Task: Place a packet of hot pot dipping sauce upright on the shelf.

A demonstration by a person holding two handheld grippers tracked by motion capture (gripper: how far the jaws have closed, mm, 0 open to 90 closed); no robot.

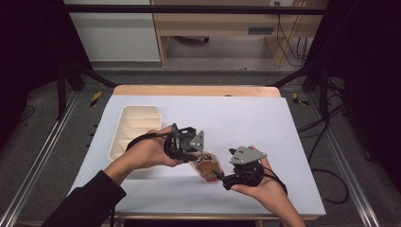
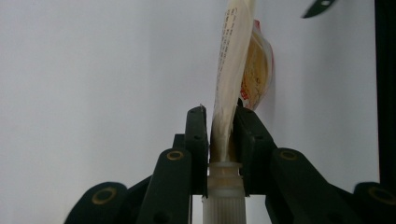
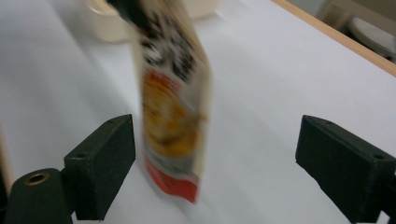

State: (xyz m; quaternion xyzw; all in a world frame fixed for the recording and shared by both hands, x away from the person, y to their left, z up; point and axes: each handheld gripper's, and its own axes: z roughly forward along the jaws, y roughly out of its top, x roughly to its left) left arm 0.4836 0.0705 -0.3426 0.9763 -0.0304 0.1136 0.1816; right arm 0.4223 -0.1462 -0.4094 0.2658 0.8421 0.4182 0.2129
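Observation:
A flat spouted pouch (image 1: 207,166), printed orange and red with a white screw cap (image 2: 223,196), hangs over the white table (image 1: 236,118) between my two grippers. My left gripper (image 1: 198,155) is shut on the pouch's neck just above the spout; in the left gripper view its two pads (image 2: 197,135) press the pouch (image 2: 232,60) edge-on. My right gripper (image 1: 221,176) sits to the right and nearer the front edge. Its jaws stand wide open in the right gripper view (image 3: 215,140). The pouch's lower end (image 3: 173,102) hangs between them, close to the left finger (image 3: 105,154), and neither pad presses on it.
A cream tray (image 1: 137,116) with several compartments lies at the table's left, behind my left hand. A wooden strip (image 1: 196,90) runs along the table's far edge. White table surface stretches to the right and behind the grippers.

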